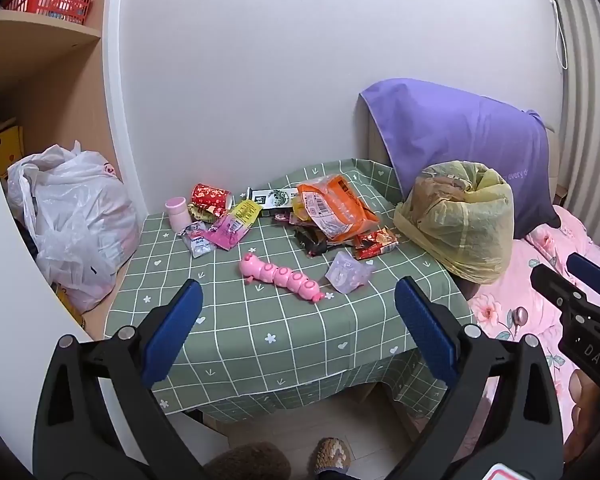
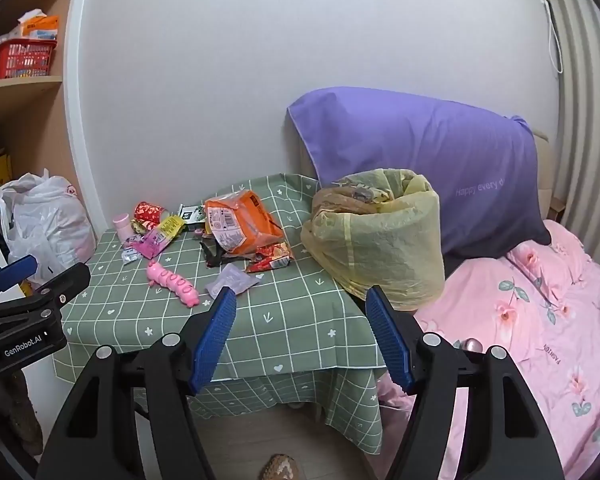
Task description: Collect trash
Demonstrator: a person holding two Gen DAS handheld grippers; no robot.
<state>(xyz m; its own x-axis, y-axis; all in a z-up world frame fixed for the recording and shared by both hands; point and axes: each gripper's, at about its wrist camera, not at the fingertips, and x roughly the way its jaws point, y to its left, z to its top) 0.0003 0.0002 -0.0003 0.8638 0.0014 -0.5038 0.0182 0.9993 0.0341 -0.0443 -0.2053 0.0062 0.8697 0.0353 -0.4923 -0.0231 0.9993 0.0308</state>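
Presently: trash wrappers (image 1: 260, 216) scattered at far side of table (image 1: 284, 332), orange packet (image 1: 334, 210) largest, red can (image 1: 211, 196) far left. Yellow trash bag (image 1: 460, 220) at right table edge, mouth open. Pink caterpillar toy (image 1: 280, 276) nearer, mid-table. Left tongs (image 1: 300, 320) spread wide, empty, held off near edge. Right tongs (image 2: 302, 332) likewise apart, empty. Purple pillow (image 2: 420, 160) behind bag.

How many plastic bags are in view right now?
2. A yellow bag lines the bin at the table's right edge, beside the bed. A white bag sits left of the table, in the shelf's bottom bay. Others may be hidden behind it.
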